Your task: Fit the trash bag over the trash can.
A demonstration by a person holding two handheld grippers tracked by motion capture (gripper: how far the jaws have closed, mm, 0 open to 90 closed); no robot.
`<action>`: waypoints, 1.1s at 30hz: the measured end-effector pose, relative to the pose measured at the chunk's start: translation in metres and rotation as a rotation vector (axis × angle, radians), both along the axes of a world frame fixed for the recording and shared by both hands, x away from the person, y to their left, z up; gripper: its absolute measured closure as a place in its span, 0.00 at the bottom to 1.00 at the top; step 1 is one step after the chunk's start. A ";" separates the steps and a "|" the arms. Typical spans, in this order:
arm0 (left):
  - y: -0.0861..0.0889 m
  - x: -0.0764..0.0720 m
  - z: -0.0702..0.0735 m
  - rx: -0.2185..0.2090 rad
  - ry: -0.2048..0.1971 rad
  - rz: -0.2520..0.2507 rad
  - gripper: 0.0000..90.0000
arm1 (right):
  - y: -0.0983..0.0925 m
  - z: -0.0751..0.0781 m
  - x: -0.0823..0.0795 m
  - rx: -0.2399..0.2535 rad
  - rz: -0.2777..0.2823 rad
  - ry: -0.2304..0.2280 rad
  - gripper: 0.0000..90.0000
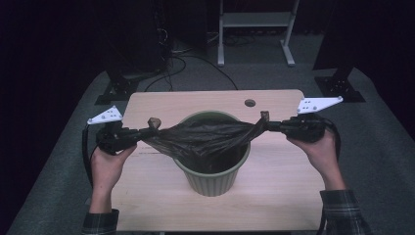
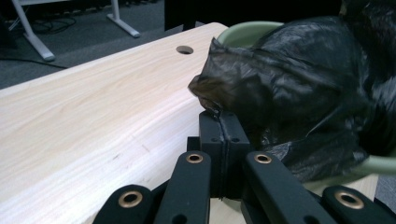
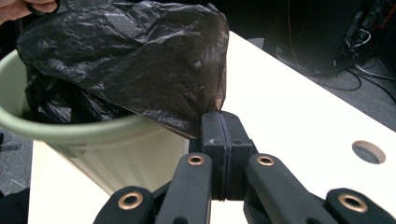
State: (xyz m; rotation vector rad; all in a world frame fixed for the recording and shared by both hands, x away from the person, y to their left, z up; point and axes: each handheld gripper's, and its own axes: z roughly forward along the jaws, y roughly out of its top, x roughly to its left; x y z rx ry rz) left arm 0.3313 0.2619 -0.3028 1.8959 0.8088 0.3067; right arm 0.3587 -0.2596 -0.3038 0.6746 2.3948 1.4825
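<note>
A black plastic bag is stretched across the mouth of a pale green ribbed bin standing in the middle of the wooden table. My left gripper is shut on the bag's left edge, left of the bin. On the other side my right gripper is shut on the bag's right edge. In the left gripper view the pads pinch thin film of the bag beside the bin rim. The right gripper view has the jaws clamped on the bag above the bin.
A round cable hole sits near the table's far edge. Beyond the table stand a white frame, dark stands and cables on grey carpet. Bare tabletop lies in front of the bin and to both sides.
</note>
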 end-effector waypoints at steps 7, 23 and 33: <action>0.003 -0.003 -0.012 0.006 0.022 0.003 1.00 | -0.009 -0.008 -0.001 -0.004 -0.025 0.013 0.89; -0.013 -0.016 -0.006 0.003 -0.017 -0.060 0.92 | -0.031 0.037 -0.015 0.078 -0.095 -0.088 0.63; -0.022 -0.014 -0.008 0.005 -0.023 -0.075 0.89 | -0.021 0.054 -0.012 0.073 -0.074 -0.108 0.61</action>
